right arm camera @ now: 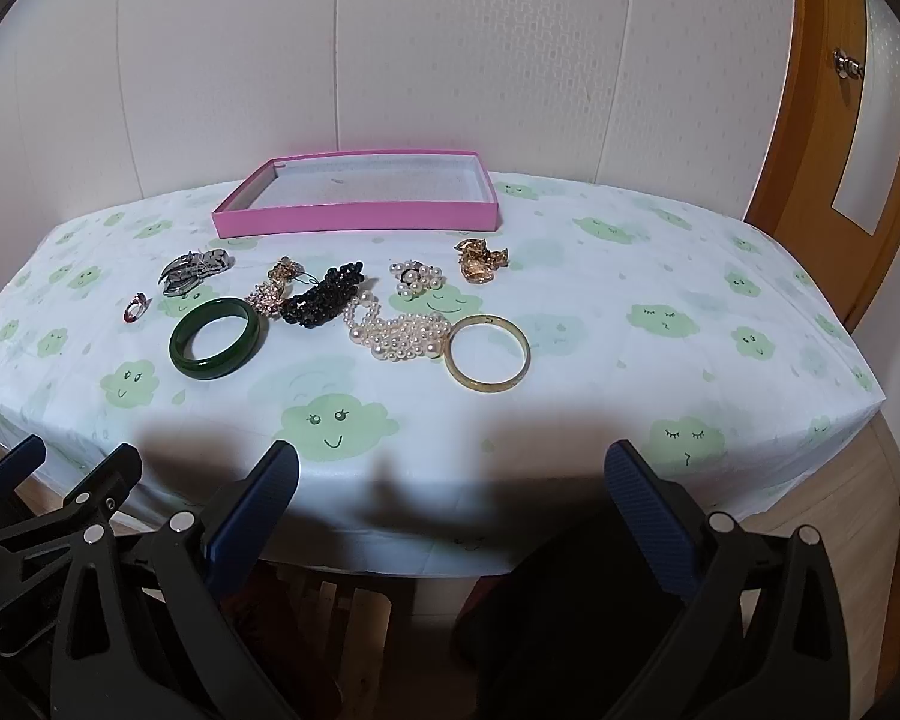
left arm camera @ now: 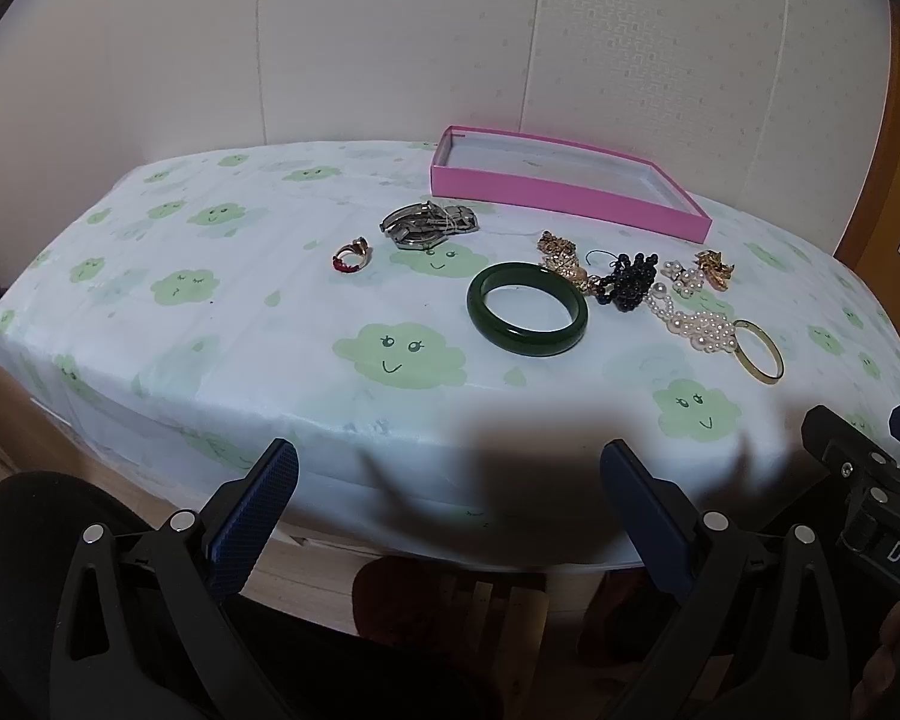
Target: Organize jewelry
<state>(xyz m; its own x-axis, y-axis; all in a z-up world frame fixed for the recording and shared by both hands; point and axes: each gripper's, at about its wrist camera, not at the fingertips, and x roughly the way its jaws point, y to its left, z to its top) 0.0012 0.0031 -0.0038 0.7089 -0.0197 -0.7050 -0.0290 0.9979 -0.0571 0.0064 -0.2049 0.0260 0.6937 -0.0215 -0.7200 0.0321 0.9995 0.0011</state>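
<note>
Left gripper [left arm camera: 450, 504] and right gripper [right arm camera: 450, 504] both spread apart, empty, at the tabletop's near edge. Pink tray [right arm camera: 354, 219] by the far edge. Mid-tabletop, left to right: ring [right arm camera: 137, 306], watch [right arm camera: 195, 270], green bangle [right arm camera: 218, 338], black beads [right arm camera: 324, 294], pearls [right arm camera: 399, 333], gold bangle [right arm camera: 488, 354].

An open pink tray [right arm camera: 354, 219] lies at 12 o'clock on the counter. Before it lie a green bangle [right arm camera: 217, 339] at 9 o'clock, black beads [right arm camera: 324, 297], a heaped pearl necklace [right arm camera: 399, 333] and a gold bangle [right arm camera: 489, 353] at 3 o'clock.
</note>
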